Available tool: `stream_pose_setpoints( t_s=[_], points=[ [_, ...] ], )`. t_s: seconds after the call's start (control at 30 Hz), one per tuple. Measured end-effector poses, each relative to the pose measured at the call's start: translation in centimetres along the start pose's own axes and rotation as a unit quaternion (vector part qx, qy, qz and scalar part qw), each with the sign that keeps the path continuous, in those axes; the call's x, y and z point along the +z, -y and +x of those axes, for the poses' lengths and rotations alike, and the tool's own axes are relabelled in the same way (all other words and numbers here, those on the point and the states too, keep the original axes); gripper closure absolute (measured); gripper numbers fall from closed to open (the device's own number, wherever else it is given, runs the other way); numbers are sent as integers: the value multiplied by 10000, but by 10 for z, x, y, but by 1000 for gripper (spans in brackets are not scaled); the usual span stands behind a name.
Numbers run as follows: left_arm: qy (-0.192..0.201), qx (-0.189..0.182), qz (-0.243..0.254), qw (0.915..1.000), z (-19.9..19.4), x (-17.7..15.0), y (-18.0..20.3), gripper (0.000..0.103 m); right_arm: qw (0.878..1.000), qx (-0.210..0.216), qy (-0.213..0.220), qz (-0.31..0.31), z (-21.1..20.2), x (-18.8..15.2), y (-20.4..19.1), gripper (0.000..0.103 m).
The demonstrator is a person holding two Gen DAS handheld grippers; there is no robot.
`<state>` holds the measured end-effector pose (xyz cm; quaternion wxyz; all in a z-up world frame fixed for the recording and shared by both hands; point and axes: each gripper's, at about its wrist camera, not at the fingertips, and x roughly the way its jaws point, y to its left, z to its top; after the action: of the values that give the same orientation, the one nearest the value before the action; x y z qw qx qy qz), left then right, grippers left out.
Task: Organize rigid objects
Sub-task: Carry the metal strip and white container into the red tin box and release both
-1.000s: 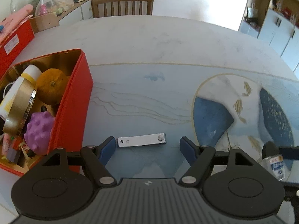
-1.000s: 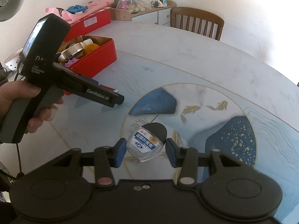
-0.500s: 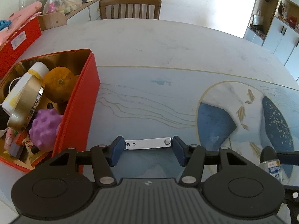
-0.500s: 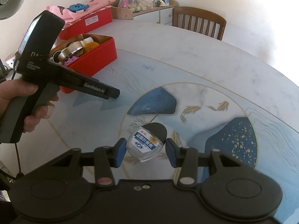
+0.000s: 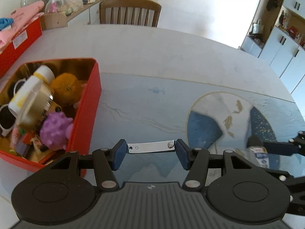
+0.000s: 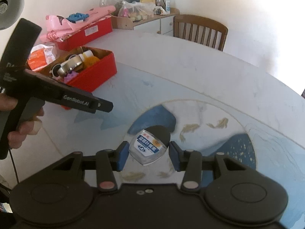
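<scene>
My left gripper [image 5: 151,153] is shut on a flat silver metal clip [image 5: 151,147], gripped by its two ends and held above the table. The open red box [image 5: 86,114], full of items such as an orange, a purple spiky ball and a tape roll, sits just to its left. My right gripper [image 6: 146,155] holds a small clear bottle [image 6: 147,148] with a black cap and blue-white label between its blue pads; the bottle also shows in the left wrist view [image 5: 258,153]. The left gripper body [image 6: 57,95] shows in the right wrist view, near the red box [image 6: 91,72].
A round table [image 5: 162,61] with a blue fish-pattern mat [image 5: 219,114]. A second red box [image 6: 85,32] with pink cloth lies at the far left, a wooden chair [image 5: 129,12] at the far side, and a cluttered sideboard [image 6: 144,17] behind.
My left gripper closed on the metal clip and lifted it off the table. The right gripper keeps its hold on the bottle, raised slightly.
</scene>
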<state>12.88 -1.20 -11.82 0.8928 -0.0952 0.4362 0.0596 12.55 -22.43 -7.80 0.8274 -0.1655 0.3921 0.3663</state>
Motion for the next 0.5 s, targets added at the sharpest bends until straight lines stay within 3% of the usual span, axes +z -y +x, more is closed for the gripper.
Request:
stream_pose_setpoints(
  t_s=[0.5],
  points=[
    [459, 101, -110, 9988, -63, 20, -58, 47, 9982, 265, 463, -286, 1, 74, -53, 58]
  ],
)
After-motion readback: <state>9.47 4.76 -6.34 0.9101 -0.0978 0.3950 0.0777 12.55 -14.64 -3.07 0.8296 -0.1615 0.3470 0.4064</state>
